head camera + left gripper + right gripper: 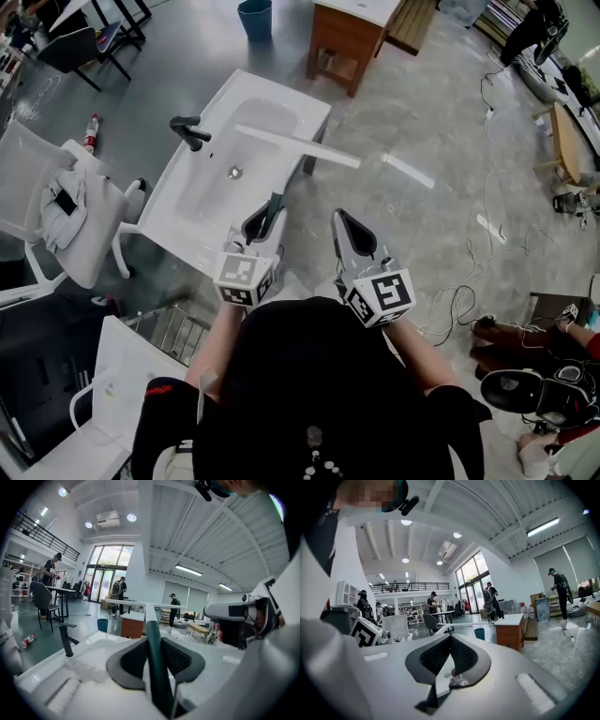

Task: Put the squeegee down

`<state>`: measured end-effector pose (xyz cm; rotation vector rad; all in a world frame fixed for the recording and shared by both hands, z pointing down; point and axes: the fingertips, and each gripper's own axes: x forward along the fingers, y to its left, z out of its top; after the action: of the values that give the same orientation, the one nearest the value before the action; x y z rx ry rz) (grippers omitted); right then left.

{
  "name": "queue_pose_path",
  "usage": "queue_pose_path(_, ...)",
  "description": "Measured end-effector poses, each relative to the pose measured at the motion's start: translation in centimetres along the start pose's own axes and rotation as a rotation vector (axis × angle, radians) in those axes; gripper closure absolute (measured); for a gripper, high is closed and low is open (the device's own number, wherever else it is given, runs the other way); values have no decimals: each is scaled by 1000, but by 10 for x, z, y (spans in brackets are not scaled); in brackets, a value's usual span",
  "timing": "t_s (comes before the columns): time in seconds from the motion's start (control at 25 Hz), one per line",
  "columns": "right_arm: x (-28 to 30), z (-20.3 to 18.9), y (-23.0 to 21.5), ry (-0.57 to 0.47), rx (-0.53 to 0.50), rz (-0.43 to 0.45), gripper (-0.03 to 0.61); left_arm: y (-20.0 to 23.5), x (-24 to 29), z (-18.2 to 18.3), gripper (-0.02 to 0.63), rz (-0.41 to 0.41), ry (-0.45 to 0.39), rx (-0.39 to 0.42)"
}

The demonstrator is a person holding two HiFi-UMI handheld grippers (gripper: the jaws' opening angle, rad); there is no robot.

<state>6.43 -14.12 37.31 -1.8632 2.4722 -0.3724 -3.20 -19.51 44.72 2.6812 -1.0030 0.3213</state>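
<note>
So the squeegee (296, 146) isn't down yet. It's up in the air over the white sink (165, 212), with its long pale blade lying crosswise above the basin's far right side and one end poking out past the rim over the floor. I can't tell from here whether the blade touches the rim, but it looks clear of it.

The left gripper (265, 223) has its jaws clamped narrow on the green handle (153, 653), pretty far back from the blade. The right gripper (339, 217) sits just beside it with its tips together and nothing in them, so it's basically along for the ride.

What could go wrong, imo:
- That's a lot of squeegee hanging out past the grip. If the handle pivots between the pads, the blade could dip or swing on the way down.
- Let go while it's up high and it drops and clatters into the basin.
- Set it on the rim with that end overhanging and it could tip off onto the floor.
- Swing left too much and the blade could clip the black faucet (190, 131).
</note>
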Motion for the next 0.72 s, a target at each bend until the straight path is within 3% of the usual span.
queue_pose_path(0.28, 16, -4, -16, 14, 3, -19, 575, 13, 24, -6, 508, -11, 25, -8)
queue_pose_path(0.72, 75, 6, -58, 23, 17, 22, 576, 42, 82, -6, 508, -2, 57, -19)
